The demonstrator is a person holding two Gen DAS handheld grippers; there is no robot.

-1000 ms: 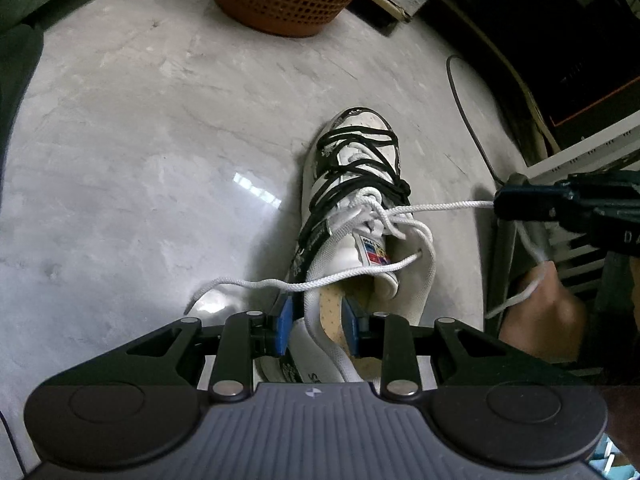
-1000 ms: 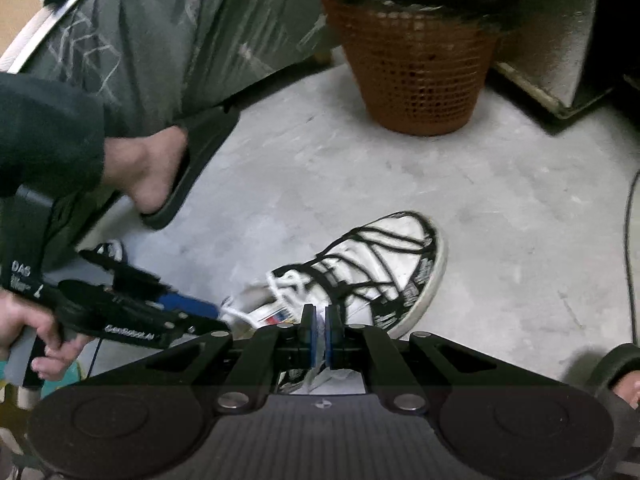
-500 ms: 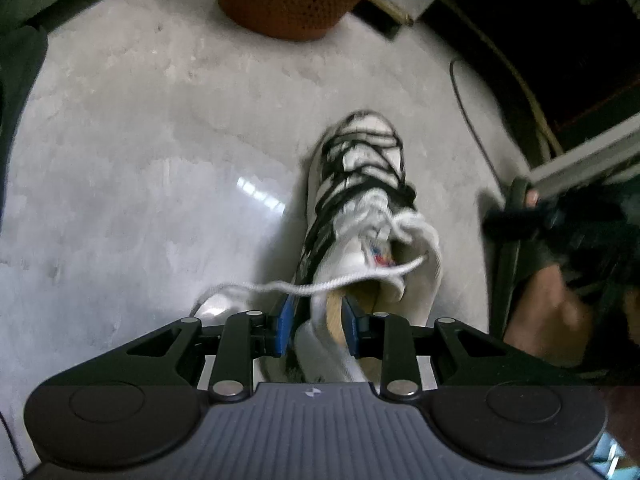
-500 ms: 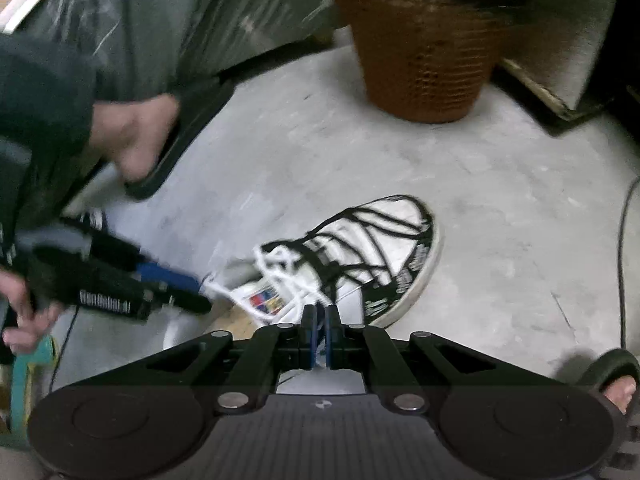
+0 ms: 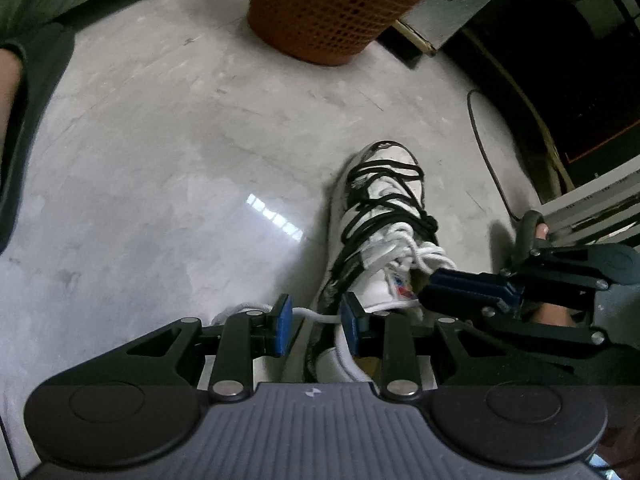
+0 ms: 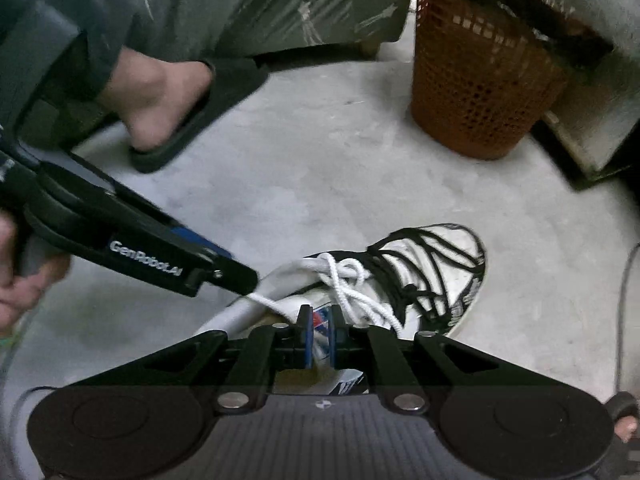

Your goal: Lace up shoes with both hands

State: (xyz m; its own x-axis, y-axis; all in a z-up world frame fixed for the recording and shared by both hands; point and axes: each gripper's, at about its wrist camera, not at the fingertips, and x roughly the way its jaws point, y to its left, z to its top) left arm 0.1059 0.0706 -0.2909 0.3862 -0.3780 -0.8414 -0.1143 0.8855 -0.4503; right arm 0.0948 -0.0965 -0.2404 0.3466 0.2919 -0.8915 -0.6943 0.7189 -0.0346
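Observation:
A white sneaker with black lacing over its front lies on the grey floor, toe pointing away. A white lace is bunched in slack loops at the tongue. My left gripper sits at the heel collar with its jaws partly apart. One strand of the white lace crosses the gap, and floor shows between the pads. My right gripper hovers over the tongue. Its jaws are opening a narrow slit, through which the red-and-blue tongue label shows; no pad presses on anything.
An orange mesh basket stands on the floor beyond the shoe. A person's foot in a dark sandal rests at the left, another foot at the right. A black cable runs along the right by a white rack.
The right gripper has come in from the right, where it held the white lace taut, to the tongue. The lace has gone slack, and its jaws have parted a little. The left gripper stays at the heel.

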